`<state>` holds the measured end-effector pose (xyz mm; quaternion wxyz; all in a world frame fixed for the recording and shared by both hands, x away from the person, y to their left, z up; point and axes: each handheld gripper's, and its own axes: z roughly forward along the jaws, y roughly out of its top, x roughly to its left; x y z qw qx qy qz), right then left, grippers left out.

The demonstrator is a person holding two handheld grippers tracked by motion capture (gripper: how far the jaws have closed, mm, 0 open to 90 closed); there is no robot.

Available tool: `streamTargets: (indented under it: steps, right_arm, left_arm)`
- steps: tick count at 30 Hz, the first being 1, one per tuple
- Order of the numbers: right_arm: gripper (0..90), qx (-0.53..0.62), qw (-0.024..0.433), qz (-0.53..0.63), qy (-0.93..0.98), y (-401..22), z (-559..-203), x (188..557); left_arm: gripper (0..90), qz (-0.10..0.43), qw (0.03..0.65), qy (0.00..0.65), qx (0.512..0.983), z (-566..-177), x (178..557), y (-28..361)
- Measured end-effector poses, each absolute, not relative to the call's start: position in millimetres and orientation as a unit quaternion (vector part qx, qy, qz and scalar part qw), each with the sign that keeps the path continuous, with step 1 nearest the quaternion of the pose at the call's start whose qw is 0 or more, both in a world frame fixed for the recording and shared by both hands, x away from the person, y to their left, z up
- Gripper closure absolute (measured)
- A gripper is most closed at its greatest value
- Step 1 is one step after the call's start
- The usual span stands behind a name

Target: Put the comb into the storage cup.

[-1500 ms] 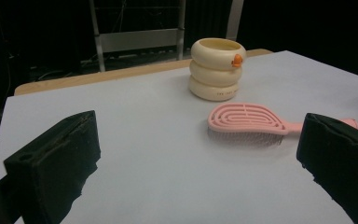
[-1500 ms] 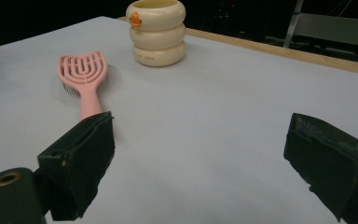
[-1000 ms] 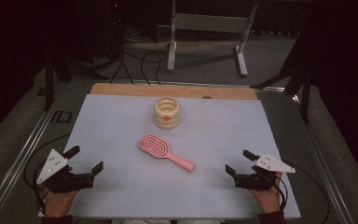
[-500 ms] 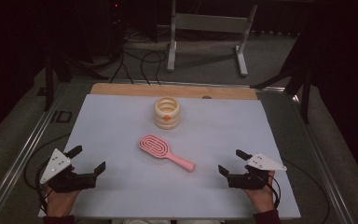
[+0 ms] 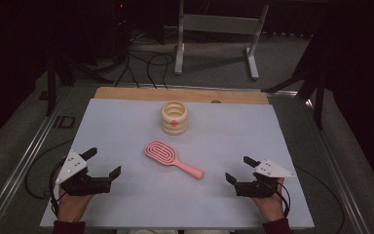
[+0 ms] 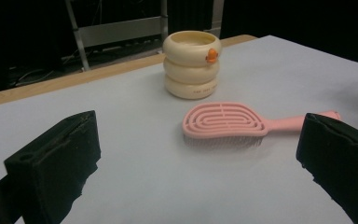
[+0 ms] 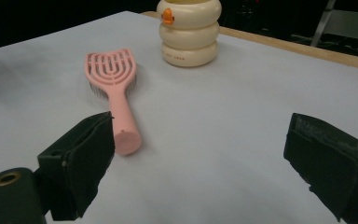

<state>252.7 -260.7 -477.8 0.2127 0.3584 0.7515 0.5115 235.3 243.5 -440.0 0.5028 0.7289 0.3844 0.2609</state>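
Observation:
A pink hairbrush (image 5: 173, 158) lies flat in the middle of the white table sheet (image 5: 233, 131), its handle pointing toward the front right. Behind it stands a cream ribbed cup (image 5: 174, 117) with a small orange knob. My left gripper (image 5: 104, 162) is open near the front left, a hand's width from the brush head. My right gripper (image 5: 239, 169) is open at the front right, just short of the handle end. In the left gripper view, the brush (image 6: 223, 120) and cup (image 6: 192, 64) lie ahead of the open gripper (image 6: 200, 138). In the right gripper view, the brush handle (image 7: 121, 119) ends beside the left jaw of the open gripper (image 7: 200, 140), with the cup (image 7: 189, 32) beyond.
A wooden strip (image 5: 126, 93) runs along the table's far edge. Beyond it a grey metal stand (image 5: 214, 29) and cables (image 5: 141, 63) sit on the floor. Metal rails (image 5: 24, 161) border the table's sides. Open sheet lies on both sides of the brush.
Both grippers have drifted slightly inward toward the brush, the right one more. Brush and cup have not moved.

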Motion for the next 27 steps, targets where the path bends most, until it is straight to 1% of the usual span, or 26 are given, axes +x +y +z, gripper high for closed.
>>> streamTargets:
  steps: [13,27]
  right_arm:
    - [8.8,0.338,0.202,0.505,0.768,-240.3,-477.6,255.1]
    - [8.8,0.317,0.190,0.493,0.788,-214.9,-474.1,269.7]
  left_arm:
    - [0.3,0.268,0.507,0.387,0.722,-438.9,233.0,247.0]
    - [0.3,0.272,0.510,0.394,0.714,-440.3,228.5,255.3]
